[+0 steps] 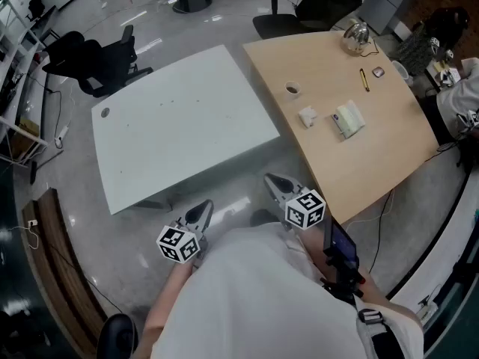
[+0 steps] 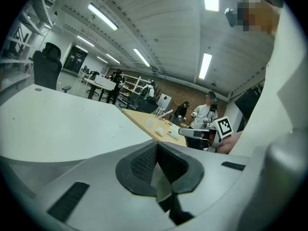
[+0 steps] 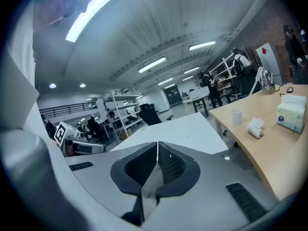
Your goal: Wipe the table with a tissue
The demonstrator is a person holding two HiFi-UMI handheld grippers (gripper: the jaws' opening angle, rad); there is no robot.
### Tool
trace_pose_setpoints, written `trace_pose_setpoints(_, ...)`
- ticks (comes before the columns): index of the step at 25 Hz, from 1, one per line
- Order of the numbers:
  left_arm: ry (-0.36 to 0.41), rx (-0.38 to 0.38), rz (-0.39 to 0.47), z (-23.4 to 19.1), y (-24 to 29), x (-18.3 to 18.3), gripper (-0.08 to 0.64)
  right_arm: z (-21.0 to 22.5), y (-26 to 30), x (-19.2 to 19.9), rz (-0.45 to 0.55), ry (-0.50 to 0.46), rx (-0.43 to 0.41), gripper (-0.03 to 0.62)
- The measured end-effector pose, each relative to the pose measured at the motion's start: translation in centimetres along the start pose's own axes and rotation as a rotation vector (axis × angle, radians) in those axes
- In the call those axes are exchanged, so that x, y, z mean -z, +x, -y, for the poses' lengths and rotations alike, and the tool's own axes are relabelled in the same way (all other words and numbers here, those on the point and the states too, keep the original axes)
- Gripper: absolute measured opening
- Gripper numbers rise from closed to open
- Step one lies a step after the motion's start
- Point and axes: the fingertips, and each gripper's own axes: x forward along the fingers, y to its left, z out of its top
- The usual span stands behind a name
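The person stands on the grey floor [image 1: 82,215] in the gap between a white worktop [image 1: 187,133] and a wooden worktop [image 1: 389,144], with both grippers held close to the body. The left gripper [image 1: 202,211] has its fingers [image 2: 140,163] pressed together with nothing between them. The right gripper [image 1: 275,182] likewise has its fingers [image 3: 172,162] closed against each other, empty. Both point ahead and slightly downward, touching neither worktop. The crumpled tissue [image 1: 307,117] lies on the wooden worktop, well apart from both grippers, beside a tissue pack [image 1: 349,119] and near a paper cup [image 1: 292,89]. A pen [image 1: 364,79] lies farther back on the same worktop.
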Motion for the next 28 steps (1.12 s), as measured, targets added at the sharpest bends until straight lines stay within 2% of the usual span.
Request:
trace_pose_setpoints(4,-0.013,-0.017,-0.009,-1.5,2.7,-0.8,0.005,2.5,1.8,-0.1,-0.057,-0.039,0.009,0.018)
trace_pose_setpoints(9,0.0,0.022,-0.043,-1.5,7.2,-2.2,0.004,6.1,3.0,-0.2,-0.122,-0.08,0.028,0.018)
trace_pose_setpoints(17,0.032,0.044,-0.084,-1.9,12.7,-5.0,0.005,12.1,4.7,-2.0,-0.125,-0.07,0.057,0.018)
trace_pose_setpoints(23,0.057,0.03,-0.113,-2.5,16.0,-6.7,0.004,17.8,5.1,-3.9,-0.121,-0.096,0.128,0.018)
trace_pose_setpoints(28,0.075,0.051,-0.143,-1.7,19.4,-7.6,0.005,23.3,4.0,-3.8,-0.18,-0.128,0.236,0.018)
